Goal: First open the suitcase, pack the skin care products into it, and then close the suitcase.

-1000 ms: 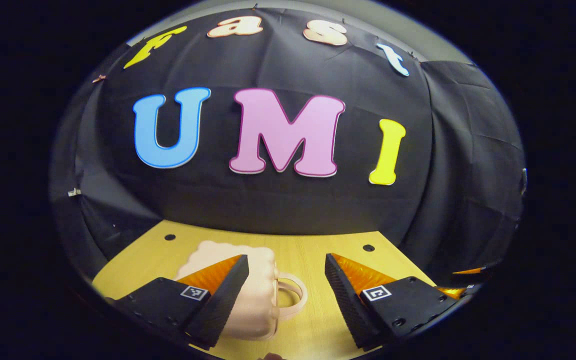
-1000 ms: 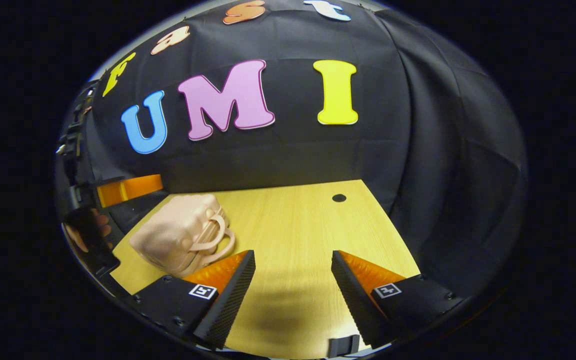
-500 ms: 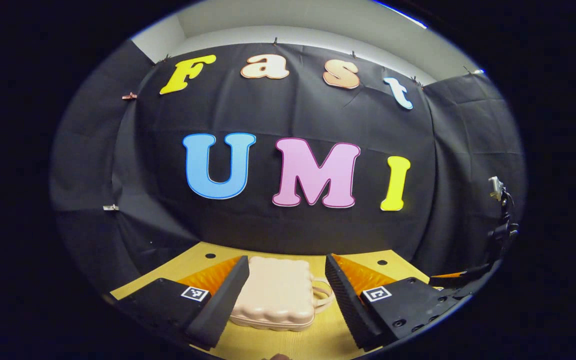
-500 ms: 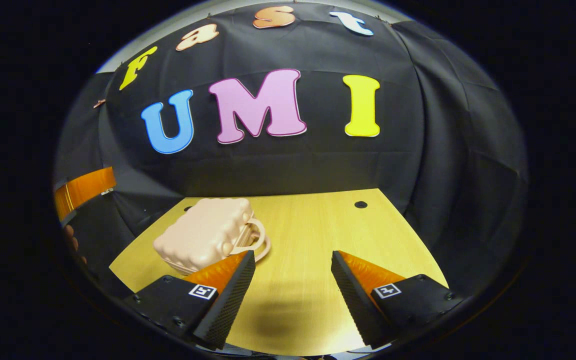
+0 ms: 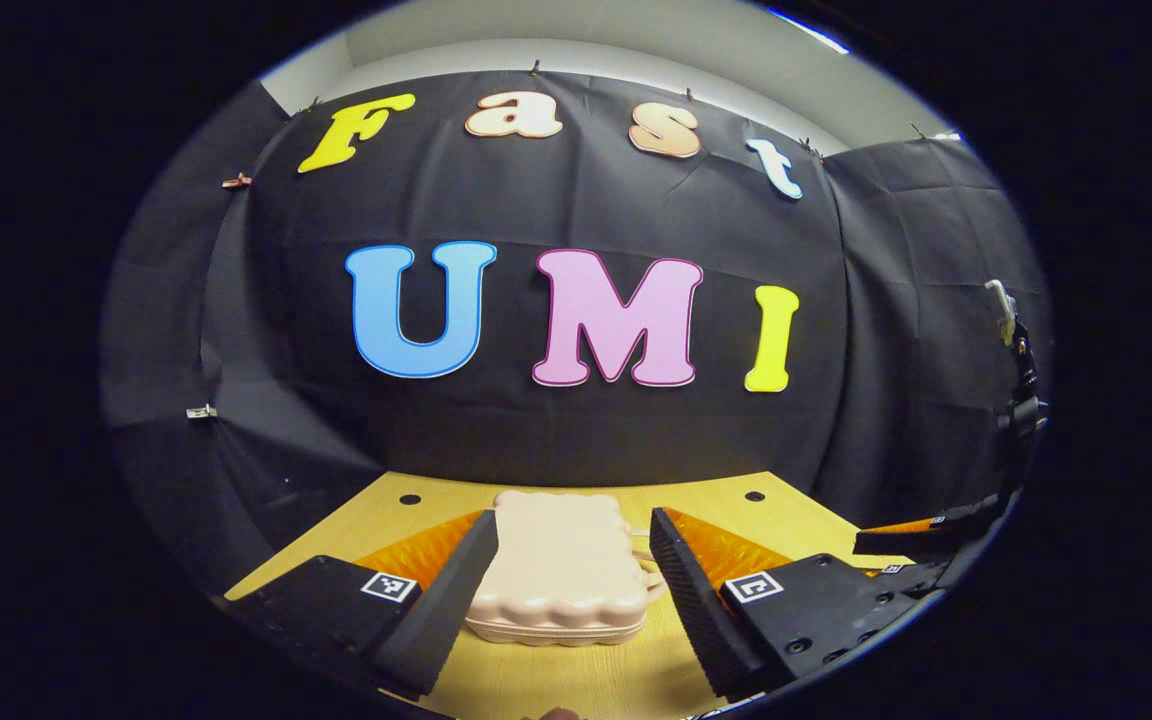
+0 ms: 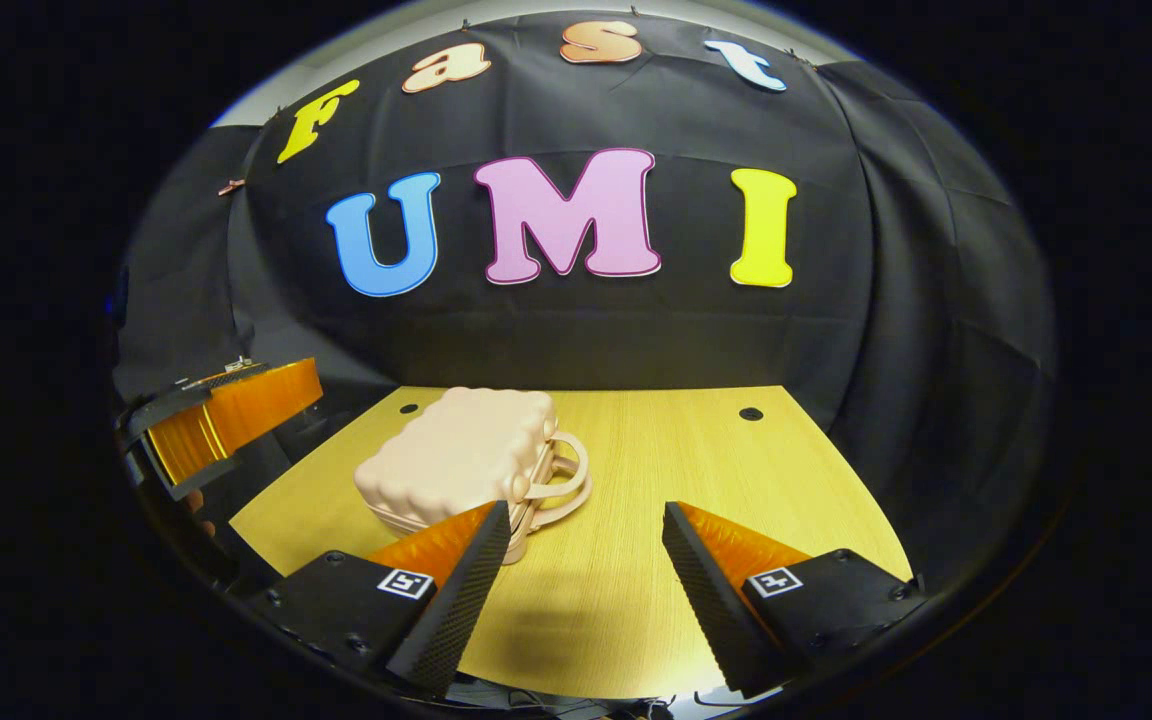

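Lying flat and closed on the table [image 6: 696, 450], the pale pink suitcase [image 5: 561, 565] (scalloped shell) is showing between the left gripper [image 5: 574, 560], jaws apart; the right gripper [image 6: 586, 555], also spread, is hovering beside its handle [image 6: 561, 480].

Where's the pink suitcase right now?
The suitcase lies closed on the wooden table, framed between the left gripper fingers in the left gripper view, handle facing right.

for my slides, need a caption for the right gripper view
Closed pink suitcase lying flat on a wooden table, open right claw beside its handle.
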The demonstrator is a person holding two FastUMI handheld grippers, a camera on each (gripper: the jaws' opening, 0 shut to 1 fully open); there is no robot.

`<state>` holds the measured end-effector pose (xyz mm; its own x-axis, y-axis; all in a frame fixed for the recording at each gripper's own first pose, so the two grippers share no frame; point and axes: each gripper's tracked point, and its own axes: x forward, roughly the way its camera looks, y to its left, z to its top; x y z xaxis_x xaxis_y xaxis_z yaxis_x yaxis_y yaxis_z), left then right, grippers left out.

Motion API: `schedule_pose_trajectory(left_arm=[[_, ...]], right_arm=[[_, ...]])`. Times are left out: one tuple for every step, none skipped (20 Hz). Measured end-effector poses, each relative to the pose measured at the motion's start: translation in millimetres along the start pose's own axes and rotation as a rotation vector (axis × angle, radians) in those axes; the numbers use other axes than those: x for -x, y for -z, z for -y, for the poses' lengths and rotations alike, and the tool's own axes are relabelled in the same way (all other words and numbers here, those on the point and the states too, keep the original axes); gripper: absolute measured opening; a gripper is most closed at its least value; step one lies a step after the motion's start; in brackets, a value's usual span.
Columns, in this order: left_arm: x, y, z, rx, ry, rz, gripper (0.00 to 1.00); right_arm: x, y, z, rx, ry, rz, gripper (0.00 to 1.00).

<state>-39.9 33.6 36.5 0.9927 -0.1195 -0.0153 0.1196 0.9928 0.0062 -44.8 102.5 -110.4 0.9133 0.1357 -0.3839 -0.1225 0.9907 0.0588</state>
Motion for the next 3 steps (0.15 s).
schedule_pose_trajectory(left_arm=[[1.3, 0.3, -2.8, -0.003, 0.001, -0.004, 0.96], [2.8, 1.0, -4.4, -0.005, 0.006, -0.005, 0.96], [3.2, 1.1, -5.7, -0.004, 0.015, -0.003, 0.96]], right_arm=[[1.5, -0.7, -2.1, 0.000, 0.004, 0.004, 0.97], [0.3, -2.9, -1.8, -0.001, 0.014, 0.014, 0.98], [0.2, -4.8, -2.5, -0.001, 0.020, 0.022, 0.98]])
